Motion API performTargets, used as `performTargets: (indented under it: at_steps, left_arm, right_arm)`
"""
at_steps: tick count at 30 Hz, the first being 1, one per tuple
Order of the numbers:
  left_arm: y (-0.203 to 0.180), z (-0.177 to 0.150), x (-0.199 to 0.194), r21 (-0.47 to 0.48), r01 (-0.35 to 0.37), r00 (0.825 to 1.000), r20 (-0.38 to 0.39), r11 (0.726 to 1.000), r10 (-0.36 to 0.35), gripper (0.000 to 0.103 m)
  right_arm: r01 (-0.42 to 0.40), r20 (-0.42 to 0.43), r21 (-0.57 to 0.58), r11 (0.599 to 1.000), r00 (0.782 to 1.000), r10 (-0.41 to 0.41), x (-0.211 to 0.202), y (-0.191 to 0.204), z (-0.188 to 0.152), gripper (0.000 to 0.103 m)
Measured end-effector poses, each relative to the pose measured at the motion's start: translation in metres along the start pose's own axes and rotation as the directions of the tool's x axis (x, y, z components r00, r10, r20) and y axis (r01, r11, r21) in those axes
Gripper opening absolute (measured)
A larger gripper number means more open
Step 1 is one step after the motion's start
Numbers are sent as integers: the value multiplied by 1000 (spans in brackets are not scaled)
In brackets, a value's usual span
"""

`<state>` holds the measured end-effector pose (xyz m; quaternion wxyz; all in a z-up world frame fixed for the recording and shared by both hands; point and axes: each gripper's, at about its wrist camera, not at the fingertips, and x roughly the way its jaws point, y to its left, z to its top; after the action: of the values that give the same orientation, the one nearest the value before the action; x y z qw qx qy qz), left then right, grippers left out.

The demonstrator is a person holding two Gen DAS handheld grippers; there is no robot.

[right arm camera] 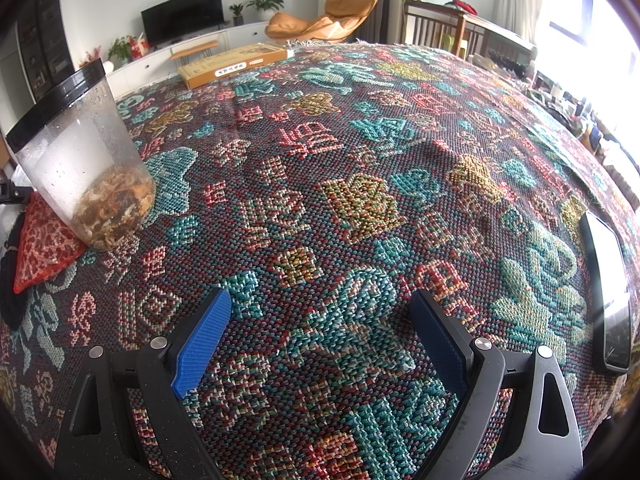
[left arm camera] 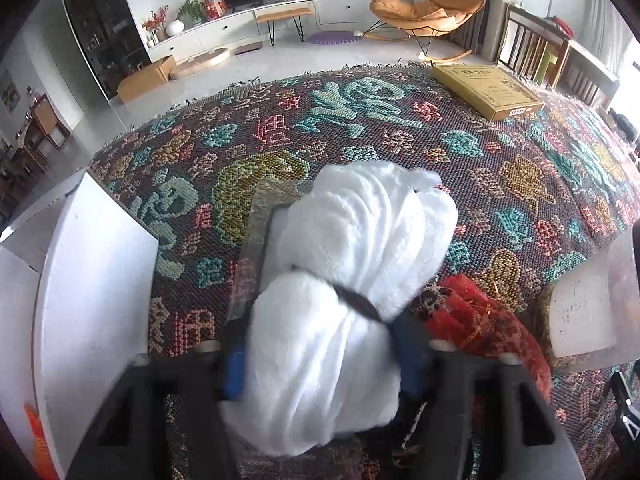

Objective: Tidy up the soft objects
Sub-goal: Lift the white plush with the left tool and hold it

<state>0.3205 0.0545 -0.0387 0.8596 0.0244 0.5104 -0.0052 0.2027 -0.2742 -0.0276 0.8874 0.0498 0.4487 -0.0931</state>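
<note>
Left claw (left arm camera: 320,364) grips towel (left arm camera: 344,280) lengthwise.

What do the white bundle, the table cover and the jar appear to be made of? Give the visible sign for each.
White bundle: plush fleece, probably synthetic; fluffy nap, soft folds pinched under a dark band.
Table cover: thick woven textile, matte; coarse stitch-like grid, fringe at the far edge.
Jar: clear plastic, likely; cloudy, scuffed wall showing brownish contents, with a black lid, probably plastic too.
</note>
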Motion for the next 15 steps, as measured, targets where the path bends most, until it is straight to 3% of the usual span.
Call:
performTargets:
  at_steps: [3,6,9,12,14,15]
  left_arm:
    - [10,-19,-42,-66,59,993,104,996,-52,49]
    - [19,-59,-92,-74,25,987,158,997,-12,49]
    - [35,-116,-119,-143,35,992,124,989,-18,50]
    - [38,-177,-123,-183,37,998,65,982,-26,51]
    - [31,-210,-118,-167,14,999,39,986,-7,56]
    - [26,-221,-114,-148,11,999,33,989,-6,64]
  right_arm:
    - [1,0,0,1000,1000,-1,0,1,-1,93]
    - [0,0,0,1000,1000,0,-1,1,-2,93]
    - [0,0,0,1000,1000,0,-1,1,-1,93]
    - [0,0,0,1000,1000,0,-1,1,-1,93]
    - [-1,0,1,1000,1000,1,-1,1,-2,93]
    - [-1,0,1,1000,1000,1,-1,1,-1,93]
